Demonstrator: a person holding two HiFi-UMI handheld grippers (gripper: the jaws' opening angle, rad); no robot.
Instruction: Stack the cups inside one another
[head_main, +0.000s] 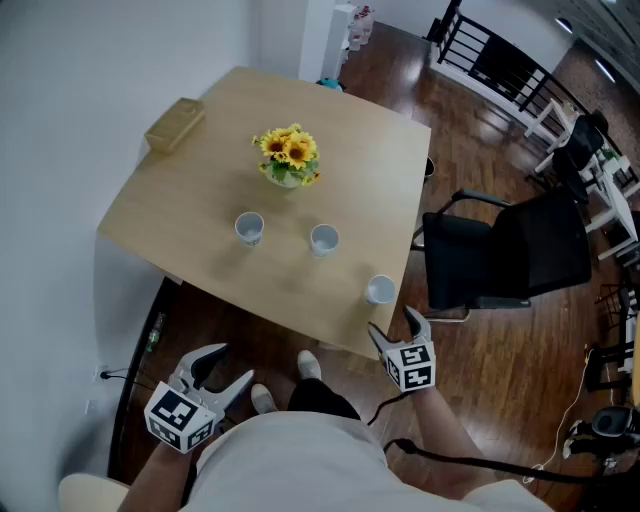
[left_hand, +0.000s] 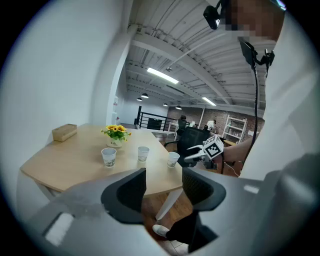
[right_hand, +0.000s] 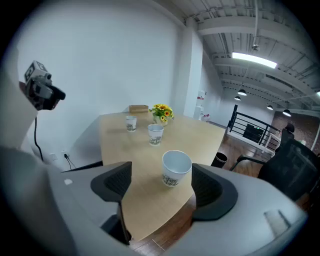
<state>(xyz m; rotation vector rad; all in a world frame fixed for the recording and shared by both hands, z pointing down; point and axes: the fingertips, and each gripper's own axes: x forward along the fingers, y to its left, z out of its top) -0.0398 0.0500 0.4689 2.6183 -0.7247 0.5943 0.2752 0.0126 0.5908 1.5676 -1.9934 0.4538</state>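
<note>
Three white printed paper cups stand upright on the wooden table (head_main: 200, 180): a left cup (head_main: 249, 228), a middle cup (head_main: 324, 240) and a right cup (head_main: 380, 290) near the table's front corner. My right gripper (head_main: 398, 330) is open just short of the right cup (right_hand: 176, 167), which shows ahead between its jaws, untouched. Behind it in the right gripper view stand the middle cup (right_hand: 155, 134) and the left cup (right_hand: 131, 123). My left gripper (head_main: 222, 372) hangs open below the table's front edge, over the floor, holding nothing. The left gripper view shows all three cups (left_hand: 109, 156) (left_hand: 143, 153) (left_hand: 173, 159) far off.
A vase of sunflowers (head_main: 288, 158) stands behind the cups and a tan box (head_main: 175, 124) lies at the far left corner. A black office chair (head_main: 510, 250) is right of the table. My shoes (head_main: 308, 366) are on the wood floor below the table edge.
</note>
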